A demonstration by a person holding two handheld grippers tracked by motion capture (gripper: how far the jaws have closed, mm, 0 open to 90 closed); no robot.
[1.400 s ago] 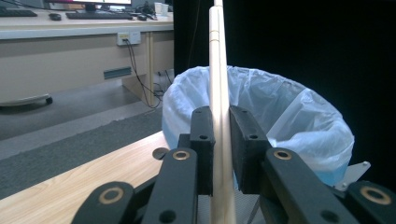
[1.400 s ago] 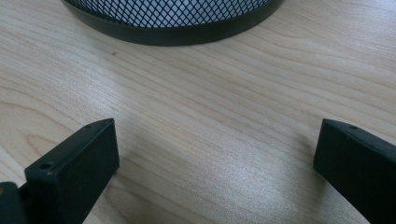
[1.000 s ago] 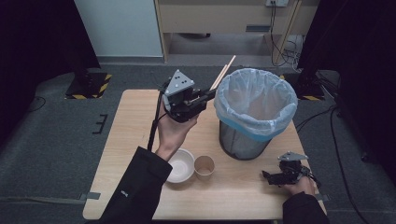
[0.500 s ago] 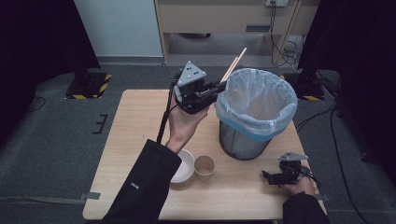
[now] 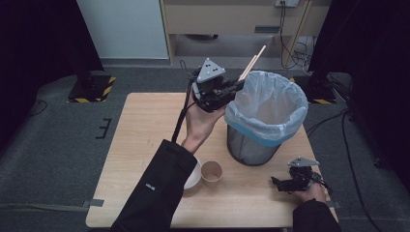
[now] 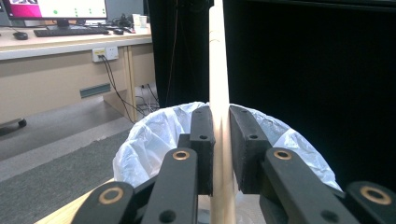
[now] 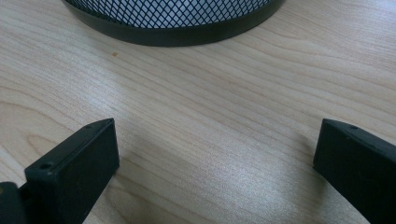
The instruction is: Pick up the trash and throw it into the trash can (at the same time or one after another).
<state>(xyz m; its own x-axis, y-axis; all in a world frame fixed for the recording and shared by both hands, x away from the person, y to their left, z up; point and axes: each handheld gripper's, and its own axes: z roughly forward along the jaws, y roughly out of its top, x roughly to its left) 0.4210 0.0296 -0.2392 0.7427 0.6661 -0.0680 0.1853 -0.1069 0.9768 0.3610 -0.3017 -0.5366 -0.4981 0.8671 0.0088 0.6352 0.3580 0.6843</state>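
Wooden chopsticks (image 5: 253, 61) stand pinched in the left claw (image 5: 235, 86), raised just beside the rim of the white-lined mesh bin (image 5: 267, 116), their tips slanting up over its near edge. Farther right, the right claw (image 5: 280, 184) rests on the counter (image 5: 140, 130), jaws spread wide around nothing.

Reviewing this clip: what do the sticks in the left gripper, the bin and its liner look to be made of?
Chopsticks: pale, matte, faint grain, likely bare wood or bamboo. Bin: black mesh with a solid base band, seemingly painted metal. Liner: thin, crinkled, translucent white film with a bluish edge, evidently plastic.
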